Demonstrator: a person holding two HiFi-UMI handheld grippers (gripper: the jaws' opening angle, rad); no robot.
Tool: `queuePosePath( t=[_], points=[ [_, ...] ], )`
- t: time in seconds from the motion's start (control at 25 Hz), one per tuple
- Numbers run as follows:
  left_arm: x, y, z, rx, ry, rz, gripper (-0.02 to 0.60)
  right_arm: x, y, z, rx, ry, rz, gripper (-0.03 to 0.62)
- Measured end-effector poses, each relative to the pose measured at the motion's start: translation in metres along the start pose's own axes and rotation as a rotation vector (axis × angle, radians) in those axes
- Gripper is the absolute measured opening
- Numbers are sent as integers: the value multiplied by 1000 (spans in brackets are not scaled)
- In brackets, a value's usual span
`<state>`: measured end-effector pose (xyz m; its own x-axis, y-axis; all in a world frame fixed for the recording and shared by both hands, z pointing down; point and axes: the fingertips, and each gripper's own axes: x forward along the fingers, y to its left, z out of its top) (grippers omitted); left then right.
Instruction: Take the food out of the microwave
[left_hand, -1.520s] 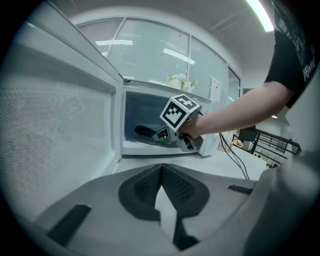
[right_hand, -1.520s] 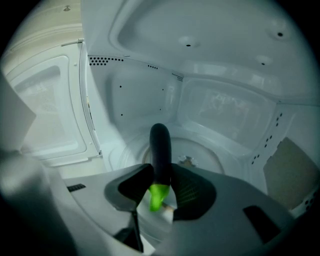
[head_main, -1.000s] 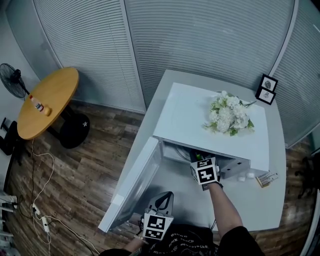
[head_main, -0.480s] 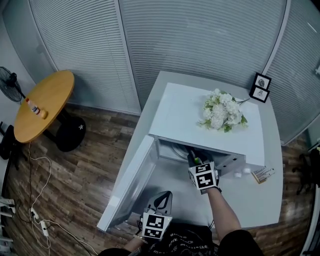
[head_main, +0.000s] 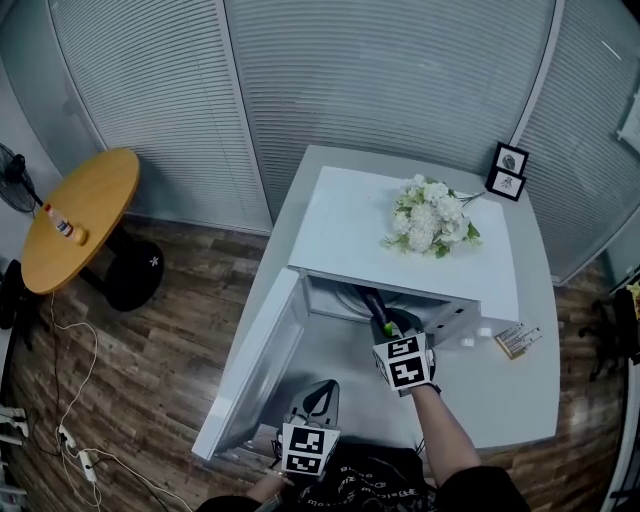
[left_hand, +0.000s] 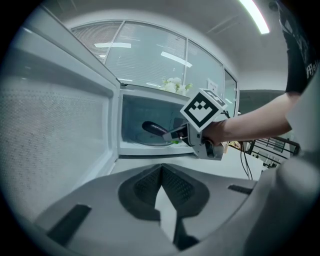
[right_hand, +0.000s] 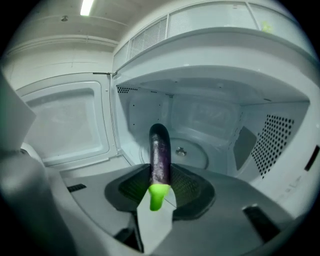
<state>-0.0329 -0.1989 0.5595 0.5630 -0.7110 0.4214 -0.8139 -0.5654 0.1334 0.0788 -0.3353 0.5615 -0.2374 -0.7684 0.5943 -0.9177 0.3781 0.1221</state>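
The right gripper (right_hand: 161, 186) is closed narrowly on a long, dark purple aubergine (right_hand: 160, 150). Its 2 ribbed pads clamp the fruit just above the bright green stem end (right_hand: 156, 196), which sticks out toward the camera. The aubergine's body points away from the jaws into the open cavity of the white microwave (right_hand: 280, 80), with its far tip above the round glass turntable (right_hand: 197, 155). The fruit sits at the mouth of the oven, not fully outside it.

The microwave's white door (right_hand: 65, 122) stands swung wide open to the left.

The left gripper (left_hand: 161, 175) is low in front of the oven. Its 2 pads meet at the tips with nothing between them, and it points toward the open cavity, well apart from the right gripper.

In the head view the microwave stands on a pale grey table (head_main: 500, 390). A bouquet of white flowers with green leaves (head_main: 425, 217) lies on the oven's top. 2 small black picture frames (head_main: 505, 170) stand at the table's far corner. A round wooden side table (head_main: 80, 215) stands well apart on the dark wood floor.
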Motion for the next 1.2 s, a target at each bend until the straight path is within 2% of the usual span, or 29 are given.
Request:
queuePosePath(
  t=[0.84,1.2],
  points=[
    [-4,-14,7,18,-37,-16,6,-56,3,-31,30,-13,-50,127],
    [-3,-15,6,17,-39,-17,6,-74,8,-49,81,-15,-66,127]
  ],
)
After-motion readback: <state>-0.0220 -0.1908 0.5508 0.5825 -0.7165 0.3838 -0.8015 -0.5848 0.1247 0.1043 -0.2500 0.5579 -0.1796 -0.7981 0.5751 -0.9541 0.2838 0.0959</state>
